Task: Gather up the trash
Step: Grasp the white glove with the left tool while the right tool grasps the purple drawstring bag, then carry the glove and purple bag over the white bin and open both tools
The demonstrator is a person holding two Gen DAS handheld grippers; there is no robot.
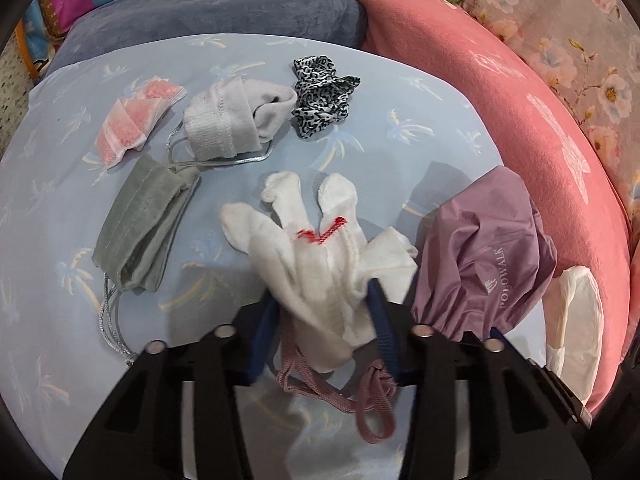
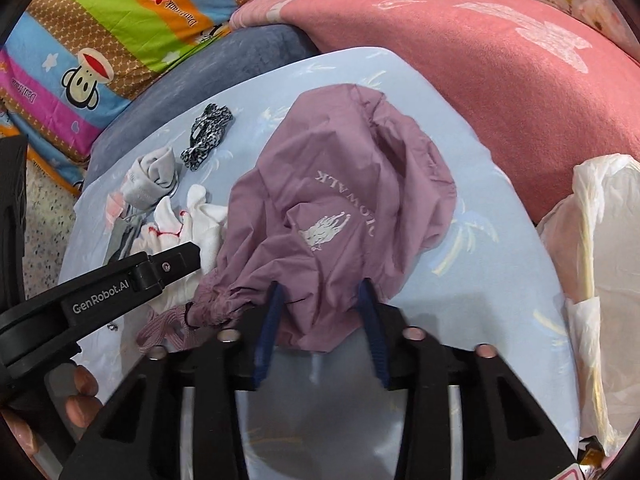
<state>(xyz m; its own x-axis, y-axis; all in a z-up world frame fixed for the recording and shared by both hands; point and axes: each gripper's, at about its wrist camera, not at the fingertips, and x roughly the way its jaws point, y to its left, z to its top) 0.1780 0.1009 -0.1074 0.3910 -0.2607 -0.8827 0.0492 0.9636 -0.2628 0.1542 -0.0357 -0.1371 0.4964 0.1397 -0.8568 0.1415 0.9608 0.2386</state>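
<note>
On a light blue bed sheet [image 1: 48, 208] lies a white glove with red stitching [image 1: 312, 240]. My left gripper [image 1: 324, 312] has its blue fingers around the glove's cuff, closed on it. The glove also shows in the right wrist view [image 2: 192, 220]. A purple drawstring bag [image 2: 340, 208] lies to the right, with its pink cord [image 1: 372, 400] under the left gripper. My right gripper [image 2: 320, 300] has its fingers around the bag's near edge, gripping the fabric. The bag shows in the left wrist view [image 1: 484, 252].
On the sheet lie a grey pouch [image 1: 140, 220], a rolled grey sock [image 1: 232, 120], pink sachets [image 1: 136, 120] and a leopard-print scrunchie [image 1: 320, 96]. A white plastic bag [image 2: 600, 280] stands at the right. A pink blanket [image 2: 480, 64] and blue cushion [image 1: 224, 12] lie behind.
</note>
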